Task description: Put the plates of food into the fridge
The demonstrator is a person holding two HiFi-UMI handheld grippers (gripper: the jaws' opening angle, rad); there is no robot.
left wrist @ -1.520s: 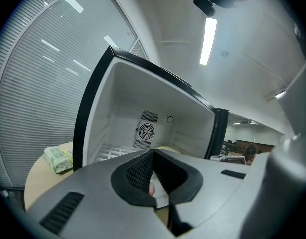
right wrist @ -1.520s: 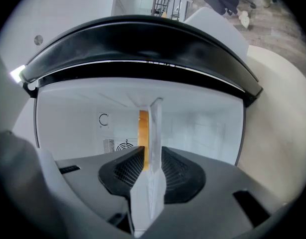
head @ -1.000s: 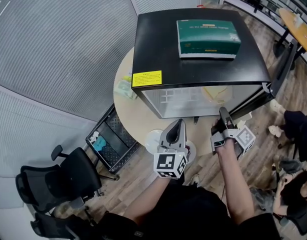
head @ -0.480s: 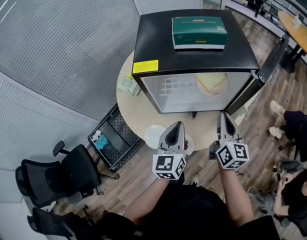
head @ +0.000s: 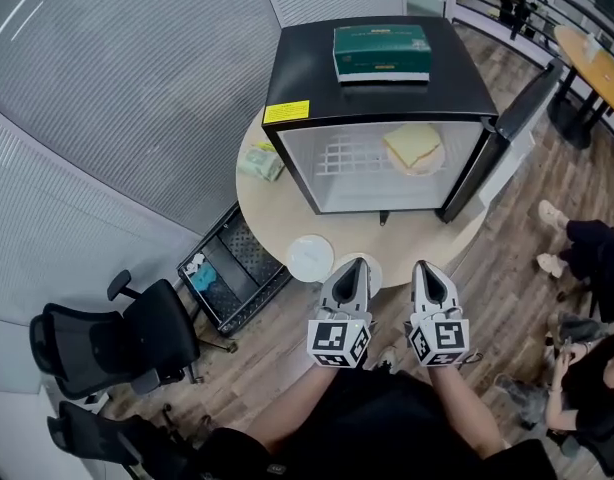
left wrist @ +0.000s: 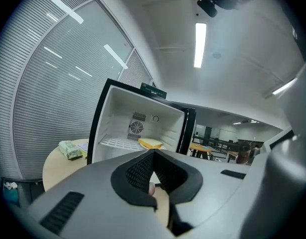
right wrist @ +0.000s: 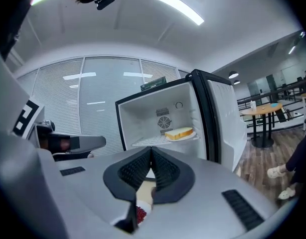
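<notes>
The black mini fridge (head: 382, 118) stands on the round table (head: 272, 213) with its door (head: 497, 138) swung open to the right. A plate of yellow bread (head: 414, 150) sits on its wire shelf, also seen in the left gripper view (left wrist: 150, 143) and the right gripper view (right wrist: 179, 133). A white plate (head: 310, 257) lies at the table's near edge. A second plate (head: 375, 266) beside it is partly hidden by my left gripper (head: 354, 264); red food (right wrist: 140, 214) shows on it. My left gripper (left wrist: 152, 153) and right gripper (head: 424, 267) (right wrist: 152, 151) are both shut and empty, side by side, pointing at the fridge.
A green box (head: 382, 52) lies on the fridge top. A greenish packet (head: 259, 161) sits on the table left of the fridge. A black wire basket (head: 227, 273) and an office chair (head: 107, 353) stand at lower left. A person (head: 587, 258) sits at the right.
Both grippers have drawn back from the fridge to the table's near edge. The right one has left the door's edge and rolled upright. The door now stands wider open.
</notes>
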